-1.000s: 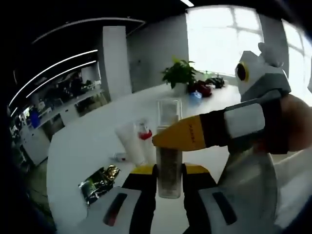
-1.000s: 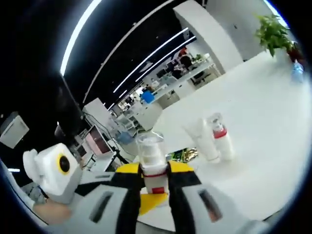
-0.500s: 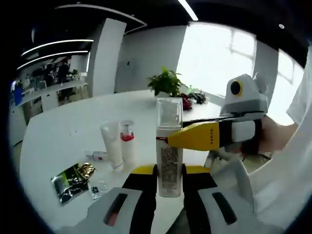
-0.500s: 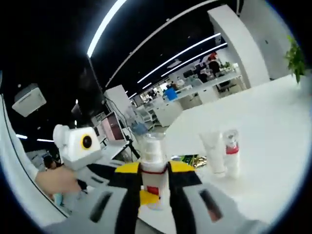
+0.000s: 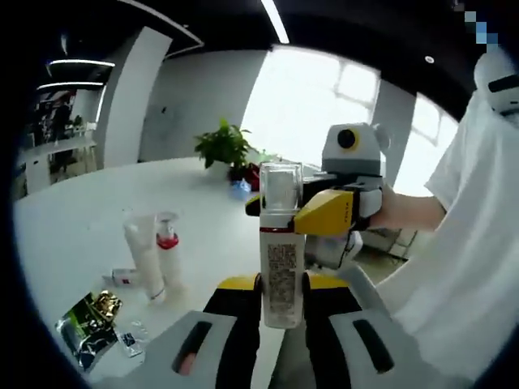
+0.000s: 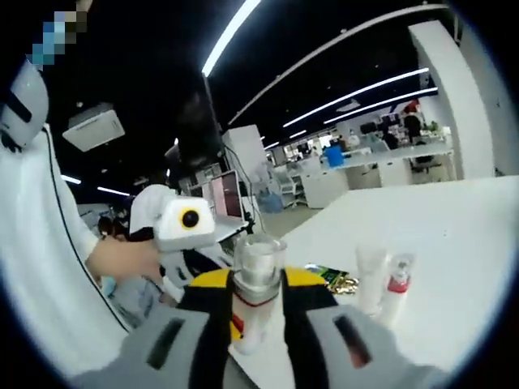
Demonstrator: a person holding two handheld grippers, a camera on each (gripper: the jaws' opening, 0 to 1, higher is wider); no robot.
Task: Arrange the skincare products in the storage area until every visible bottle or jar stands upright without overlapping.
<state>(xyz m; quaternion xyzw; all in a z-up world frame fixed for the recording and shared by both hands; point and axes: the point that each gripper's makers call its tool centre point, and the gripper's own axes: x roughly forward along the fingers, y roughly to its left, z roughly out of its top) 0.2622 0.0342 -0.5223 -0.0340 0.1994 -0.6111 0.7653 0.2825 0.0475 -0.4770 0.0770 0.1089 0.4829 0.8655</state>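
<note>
A white pump bottle [image 5: 280, 263] with a clear cap and a red band is held upright in the air between both grippers. My left gripper [image 5: 281, 285] is shut on its lower body. My right gripper [image 5: 293, 214] comes in from the right, its yellow fingers [image 5: 326, 212] clamped at the neck just under the cap. In the right gripper view the same bottle [image 6: 256, 274] rises between my right gripper's [image 6: 258, 292] jaws. A white tube [image 5: 144, 258] and a red-collared pump bottle [image 5: 168, 253] stand upright side by side on the white table [image 5: 73, 219].
A green and gold foil sachet [image 5: 86, 322] and small flat packets [image 5: 123, 276] lie on the table near the tube. A potted plant [image 5: 225, 146] stands at the far edge. A person in white [image 5: 466, 267] stands close on the right, a hand [image 6: 122, 259] on the left gripper.
Both views have swung round with the hands, toward the person and away from the table. The bottle stays clamped by both grippers, and the tube and red-collared bottle stand as before.
</note>
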